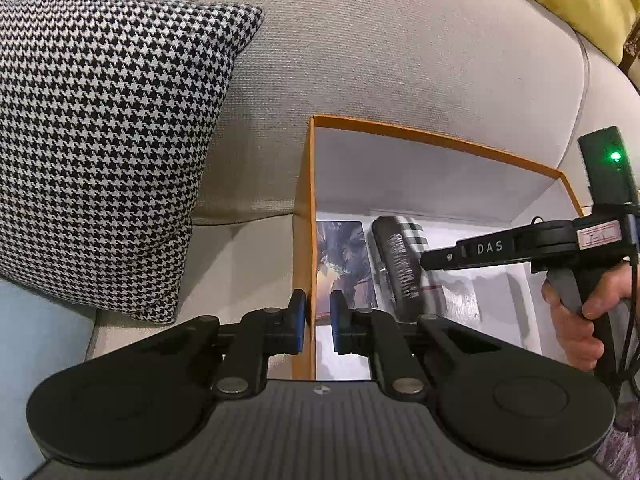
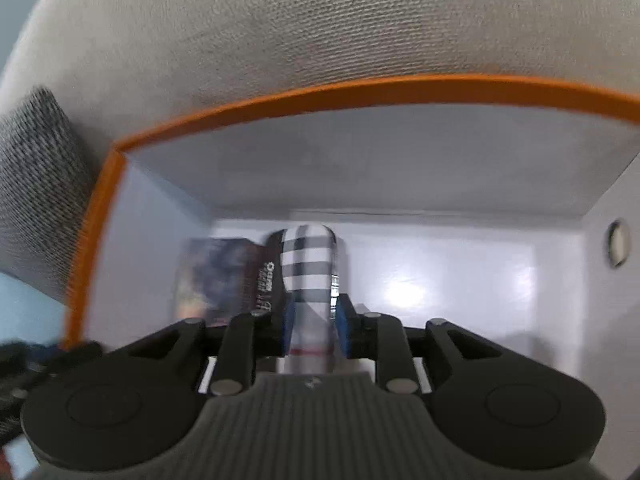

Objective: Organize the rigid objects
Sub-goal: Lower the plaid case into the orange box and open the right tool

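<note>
Two grippers work at an orange-rimmed box (image 2: 360,88) — right gripper (image 2: 314,326) clamped on a plaid-striped case (image 2: 308,264), long axis pointing straight ahead; left gripper (image 1: 318,320) pinches the box's near wall.

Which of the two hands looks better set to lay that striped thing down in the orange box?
The right. Its gripper is already inside the orange box, jaws around the striped case. The left gripper is clamped on the box's side wall, steadying it.
</note>
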Available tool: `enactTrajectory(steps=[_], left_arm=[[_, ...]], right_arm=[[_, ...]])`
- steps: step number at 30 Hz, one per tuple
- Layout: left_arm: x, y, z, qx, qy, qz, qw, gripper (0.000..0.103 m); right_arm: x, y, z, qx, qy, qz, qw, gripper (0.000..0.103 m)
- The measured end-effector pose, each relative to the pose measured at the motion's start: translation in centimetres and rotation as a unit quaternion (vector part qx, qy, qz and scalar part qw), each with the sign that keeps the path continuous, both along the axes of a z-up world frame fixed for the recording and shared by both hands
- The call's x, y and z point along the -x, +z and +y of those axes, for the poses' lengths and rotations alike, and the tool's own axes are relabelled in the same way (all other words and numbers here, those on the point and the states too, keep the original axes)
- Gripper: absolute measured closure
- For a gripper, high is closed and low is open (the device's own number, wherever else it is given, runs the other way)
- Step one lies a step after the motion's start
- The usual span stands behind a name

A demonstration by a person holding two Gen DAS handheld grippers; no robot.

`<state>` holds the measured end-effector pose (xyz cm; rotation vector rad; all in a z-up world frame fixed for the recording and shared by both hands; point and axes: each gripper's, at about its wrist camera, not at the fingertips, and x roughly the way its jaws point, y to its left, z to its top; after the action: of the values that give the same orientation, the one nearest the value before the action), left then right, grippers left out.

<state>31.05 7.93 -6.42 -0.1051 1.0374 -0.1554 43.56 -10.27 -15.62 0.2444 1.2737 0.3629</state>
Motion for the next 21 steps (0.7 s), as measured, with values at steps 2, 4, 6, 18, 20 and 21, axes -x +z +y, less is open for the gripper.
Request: enactTrajectory(steps=[2, 4, 6, 18, 20, 21], left_arm=[[0.9, -0.1, -0.3, 0.0, -0.001, 0.004, 1.0, 0.09], [1.9, -0.2, -0.5, 0.006, -0.001, 0.007, 1.0, 0.09], [3.5, 0.0, -0.6, 0.016, -0.004, 0.012, 0.9998, 0.09], [5.2, -1.9, 0.2, 0.029, 0.005, 0.009, 0.9995, 0.091], [3.9, -2.2, 0.6, 0.024, 0.001, 0.01, 0.9997, 0.091], [3.7, -1.9, 0.6, 0.024, -0.001, 0.011, 0.9997, 0.091]], right_arm=[[0.1, -0.4, -0.2, 0.003, 0.003, 0.017, 1.0, 0.076], [0.3, -0.3, -0.2, 0.011, 0.013, 0.019, 1.0, 0.066], [1.0, 0.0, 0.2, 0.023, 0.048, 0.006, 0.999, 0.066], [0.3, -0.6, 5.6, 0.055, 0.124, 0.017, 0.991, 0.064], [-0.1, -0.6, 6.1, 0.053, 0.112, 0.013, 0.992, 0.065], [-0.3, -0.6, 6.3, 0.052, 0.106, 0.013, 0.993, 0.065]])
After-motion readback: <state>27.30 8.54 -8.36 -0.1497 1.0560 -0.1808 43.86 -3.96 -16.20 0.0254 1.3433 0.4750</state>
